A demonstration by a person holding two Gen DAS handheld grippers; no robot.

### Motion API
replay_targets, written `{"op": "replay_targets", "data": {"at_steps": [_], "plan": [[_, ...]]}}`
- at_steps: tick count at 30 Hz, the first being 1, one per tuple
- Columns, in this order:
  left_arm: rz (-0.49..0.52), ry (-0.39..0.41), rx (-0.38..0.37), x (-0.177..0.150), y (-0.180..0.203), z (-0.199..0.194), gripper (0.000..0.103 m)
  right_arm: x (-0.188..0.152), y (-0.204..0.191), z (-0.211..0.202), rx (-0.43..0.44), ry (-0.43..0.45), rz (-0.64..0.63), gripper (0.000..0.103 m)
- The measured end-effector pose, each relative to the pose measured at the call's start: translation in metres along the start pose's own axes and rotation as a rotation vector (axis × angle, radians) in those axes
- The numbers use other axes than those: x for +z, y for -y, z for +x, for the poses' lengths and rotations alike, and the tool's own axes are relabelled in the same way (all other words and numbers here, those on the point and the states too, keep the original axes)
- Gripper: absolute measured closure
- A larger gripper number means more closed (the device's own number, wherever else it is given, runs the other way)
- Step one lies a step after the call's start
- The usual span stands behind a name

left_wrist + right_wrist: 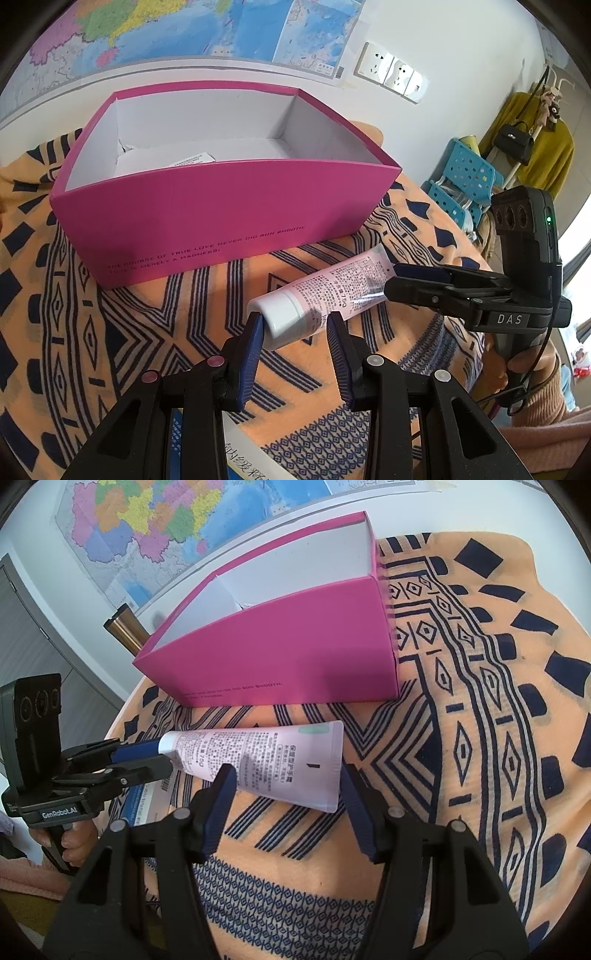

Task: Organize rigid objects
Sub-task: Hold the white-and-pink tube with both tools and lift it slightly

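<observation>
A pink tube (343, 284) with a white cap (280, 317) lies slantwise on the orange patterned cloth (110, 332), in front of an open pink box (221, 206). My left gripper (295, 325) is shut on the cap end, a blue pad against each side. From the right, my right gripper (393, 280) reaches the tube's flat tail. In the right wrist view the right gripper (287, 779) stands open astride the tail of the tube (280, 760), with no pad visibly pressing. The left gripper (164, 760) holds the cap (168, 744) there. The box (288, 657) holds only a white slip.
A brass-coloured cylinder (127, 631) stands behind the box by the wall. A printed booklet (147, 801) lies on the cloth under my left gripper. The cloth drops off at its right edge towards blue plastic baskets (465, 177). A map and sockets (391, 70) hang on the wall.
</observation>
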State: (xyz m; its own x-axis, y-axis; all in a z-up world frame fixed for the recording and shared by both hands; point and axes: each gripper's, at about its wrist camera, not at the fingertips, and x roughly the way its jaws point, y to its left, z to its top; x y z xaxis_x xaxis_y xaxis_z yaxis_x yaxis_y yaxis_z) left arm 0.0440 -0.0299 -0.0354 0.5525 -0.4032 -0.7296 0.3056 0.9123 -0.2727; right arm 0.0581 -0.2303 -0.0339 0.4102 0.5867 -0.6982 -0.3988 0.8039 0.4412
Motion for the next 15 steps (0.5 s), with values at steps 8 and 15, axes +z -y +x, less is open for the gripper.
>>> {"op": "replay_targets", "data": {"at_steps": [8, 15], "plan": [[0.001, 0.008, 0.001, 0.0009, 0.0015, -0.0021, 0.069, 0.0012, -0.0007, -0.0030, 0.001, 0.005, -0.004, 0.042], [-0.001, 0.014, -0.002, 0.0016, 0.0006, -0.0041, 0.069, 0.0017, -0.0030, -0.0051, 0.000, 0.011, -0.009, 0.042]]}}
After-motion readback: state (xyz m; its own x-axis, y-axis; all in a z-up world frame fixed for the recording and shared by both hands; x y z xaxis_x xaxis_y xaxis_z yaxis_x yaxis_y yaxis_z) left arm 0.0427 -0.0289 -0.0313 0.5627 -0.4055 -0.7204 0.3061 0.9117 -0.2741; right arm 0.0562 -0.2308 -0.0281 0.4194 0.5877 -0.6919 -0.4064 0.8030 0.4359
